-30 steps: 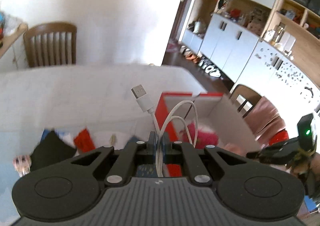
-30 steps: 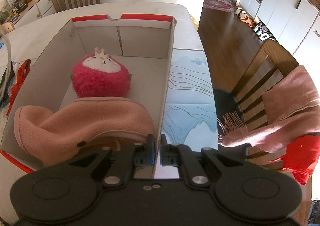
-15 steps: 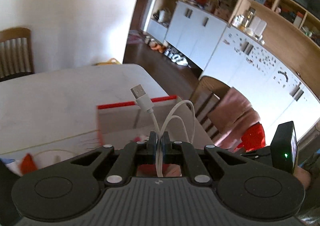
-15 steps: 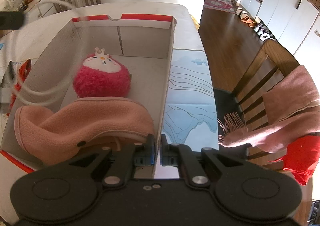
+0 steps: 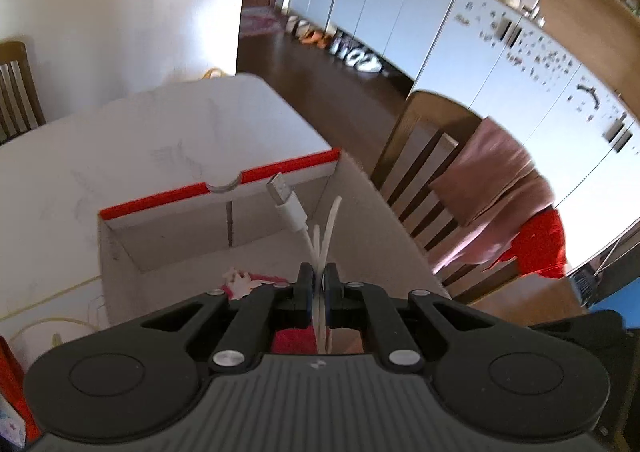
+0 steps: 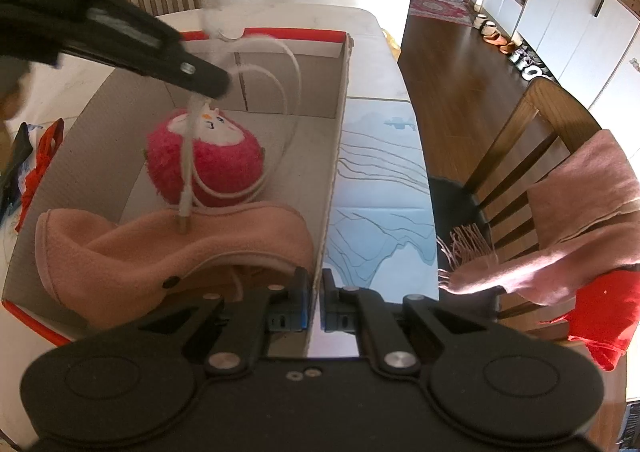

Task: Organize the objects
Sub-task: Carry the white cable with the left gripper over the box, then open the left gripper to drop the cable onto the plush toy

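Observation:
My left gripper (image 5: 318, 284) is shut on a white USB cable (image 5: 296, 214) and holds it over the open cardboard box (image 5: 172, 198). In the right wrist view the left gripper (image 6: 218, 82) hangs above the box (image 6: 338, 124), with the cable (image 6: 186, 172) looping down over a pink plush ball (image 6: 216, 160) and a pink fleece cloth (image 6: 192, 244). My right gripper (image 6: 314, 288) is shut on the near end of the box's right wall.
The box sits on a white table (image 5: 120, 140) beside a pale blue mat (image 6: 380, 192). A wooden chair (image 6: 532, 148) draped with a pink scarf (image 6: 580, 220) stands right of the table. Red and dark items (image 6: 36, 168) lie left of the box.
My left gripper has swung right with the cable and come over the box, so it now shows in the right wrist view. The right gripper has not moved.

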The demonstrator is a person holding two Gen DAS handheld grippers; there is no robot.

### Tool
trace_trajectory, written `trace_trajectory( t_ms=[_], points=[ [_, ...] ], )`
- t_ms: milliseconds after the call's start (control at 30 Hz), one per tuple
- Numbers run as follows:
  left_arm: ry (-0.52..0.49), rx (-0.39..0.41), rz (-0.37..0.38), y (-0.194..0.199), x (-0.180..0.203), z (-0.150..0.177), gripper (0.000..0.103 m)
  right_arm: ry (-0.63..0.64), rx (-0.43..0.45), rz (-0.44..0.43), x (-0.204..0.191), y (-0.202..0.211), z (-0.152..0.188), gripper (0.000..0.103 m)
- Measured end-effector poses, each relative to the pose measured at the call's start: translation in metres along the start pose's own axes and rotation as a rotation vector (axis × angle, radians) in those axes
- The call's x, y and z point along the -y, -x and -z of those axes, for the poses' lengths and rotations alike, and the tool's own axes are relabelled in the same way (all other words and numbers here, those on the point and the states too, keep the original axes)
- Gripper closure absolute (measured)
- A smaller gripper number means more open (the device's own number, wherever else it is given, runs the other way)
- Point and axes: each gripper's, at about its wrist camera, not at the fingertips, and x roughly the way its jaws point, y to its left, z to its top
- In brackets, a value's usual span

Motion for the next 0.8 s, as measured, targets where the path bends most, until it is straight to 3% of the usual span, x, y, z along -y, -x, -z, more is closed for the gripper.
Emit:
trace_trajectory(
  t_ms=[467,633,733,800],
  points=[
    [-0.046,-0.106,-0.009,-0.050,0.016,-0.006,0.098,-0.012,-0.003,-0.024,0.006,-0.001,0.001,0.097],
    [-0.053,-0.125,-0.005,-0.054,0.020,-0.005,0.090,-0.014,-0.005,-0.027,0.006,-0.001,0.000,0.097],
    [-0.060,-0.124,-0.003,-0.053,0.021,-0.002,0.065,-0.016,-0.007,-0.029,0.006,-0.002,0.000,0.097],
    [-0.064,-0.111,0.003,-0.050,0.022,0.000,0.035,-0.018,-0.007,-0.030,0.006,-0.002,0.001,0.097]
  ],
)
